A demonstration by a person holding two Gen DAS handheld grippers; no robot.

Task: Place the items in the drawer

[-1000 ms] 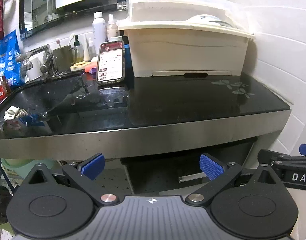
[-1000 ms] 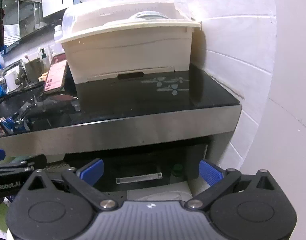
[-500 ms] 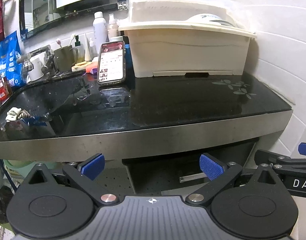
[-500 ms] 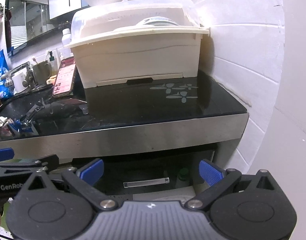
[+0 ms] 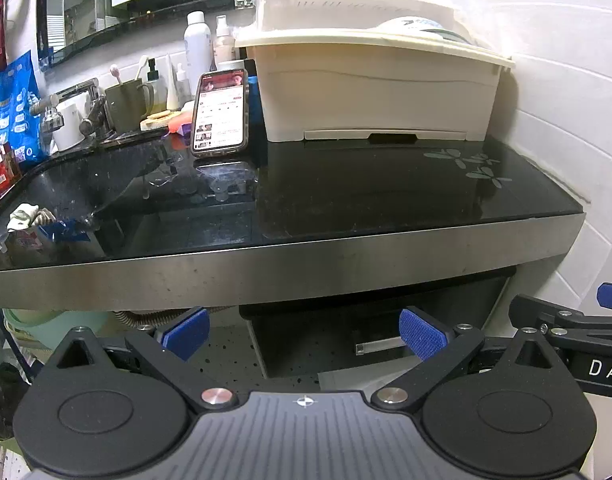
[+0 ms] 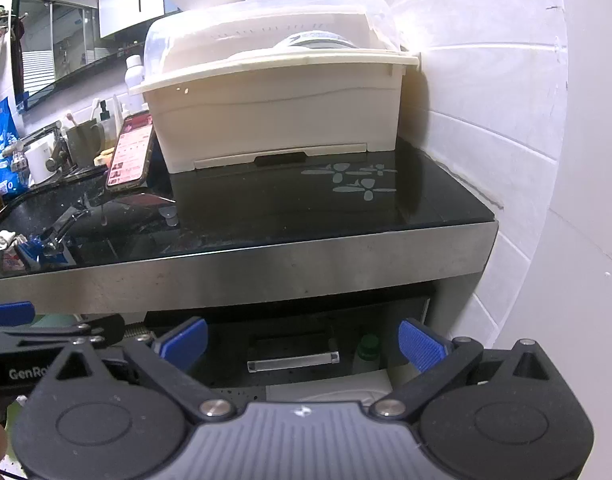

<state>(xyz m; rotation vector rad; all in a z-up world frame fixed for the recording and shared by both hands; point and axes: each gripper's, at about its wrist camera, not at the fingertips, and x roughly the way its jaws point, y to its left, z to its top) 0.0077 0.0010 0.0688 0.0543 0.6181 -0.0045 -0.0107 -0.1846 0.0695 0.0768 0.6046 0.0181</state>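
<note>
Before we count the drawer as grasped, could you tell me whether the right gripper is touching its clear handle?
Apart. In the right wrist view the right gripper is open and empty, and the drawer handle sits farther back under the counter, between the blue pads.

Colour rundown: the counter (image 5: pixel 385 200) is glossy black with a pale grey flower print near the right end and a brushed silver steel front edge. Cream dish rack (image 5: pixel 377 92) with a cloudy see-through lid. The phone (image 5: pixel 220 114) screen is mostly white and red. Olive green mug (image 5: pixel 126 106), white mug (image 5: pixel 68 128), blue bag (image 5: pixel 16 108) on the left. Both hand-held grippers, left (image 5: pixel 304 332) and right (image 6: pixel 304 338), are black with ribbed bright blue pads. Wall tiles (image 6: pixel 485 100) are plain white.
</note>
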